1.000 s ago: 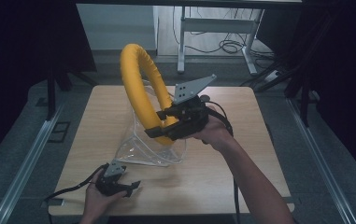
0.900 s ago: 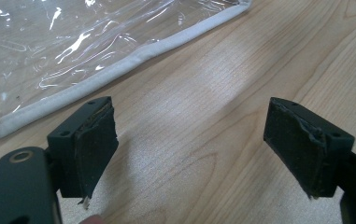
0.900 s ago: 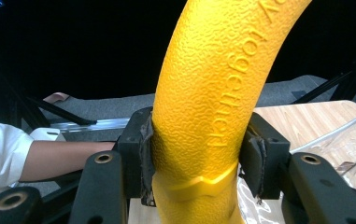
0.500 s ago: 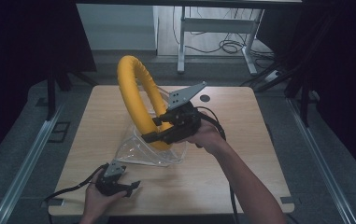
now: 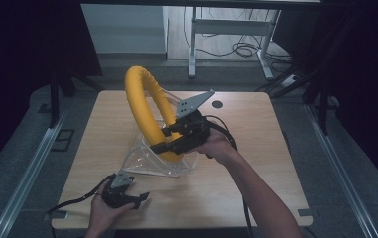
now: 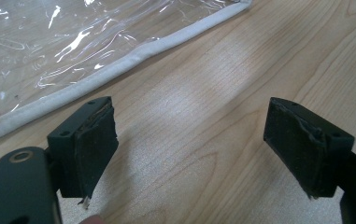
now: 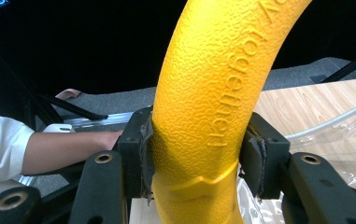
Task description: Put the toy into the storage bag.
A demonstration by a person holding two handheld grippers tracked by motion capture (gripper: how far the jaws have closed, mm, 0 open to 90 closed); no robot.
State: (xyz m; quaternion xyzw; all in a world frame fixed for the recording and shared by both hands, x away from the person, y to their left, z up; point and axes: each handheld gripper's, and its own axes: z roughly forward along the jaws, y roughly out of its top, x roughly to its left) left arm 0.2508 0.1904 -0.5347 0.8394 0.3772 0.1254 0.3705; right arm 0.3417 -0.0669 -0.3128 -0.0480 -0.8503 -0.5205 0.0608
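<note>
A thick yellow foam ring [image 5: 144, 106] stands upright over the middle of the wooden table [image 5: 256, 124], its lower part inside a clear plastic bag [image 5: 147, 158]. My right gripper [image 5: 169, 141] is shut on the ring's lower part; in the right gripper view both pads squeeze the ring [image 7: 213, 107], which bears raised lettering. My left gripper [image 5: 139, 199] rests open near the table's front edge, left of centre. In the left gripper view its jaws stand wide apart over bare wood, and the bag's white-trimmed edge [image 6: 119, 63] lies just beyond them.
A small dark round mark [image 5: 218, 104] sits on the table's far side. Metal rails [image 5: 28, 168] run along the floor at both sides. A desk frame and cables [image 5: 226, 44] stand beyond the table. A white-sleeved forearm [image 7: 35, 149] shows behind the ring.
The ring and my right gripper have shifted slightly left and down toward the bag. My left gripper has stayed in place near the front edge.
</note>
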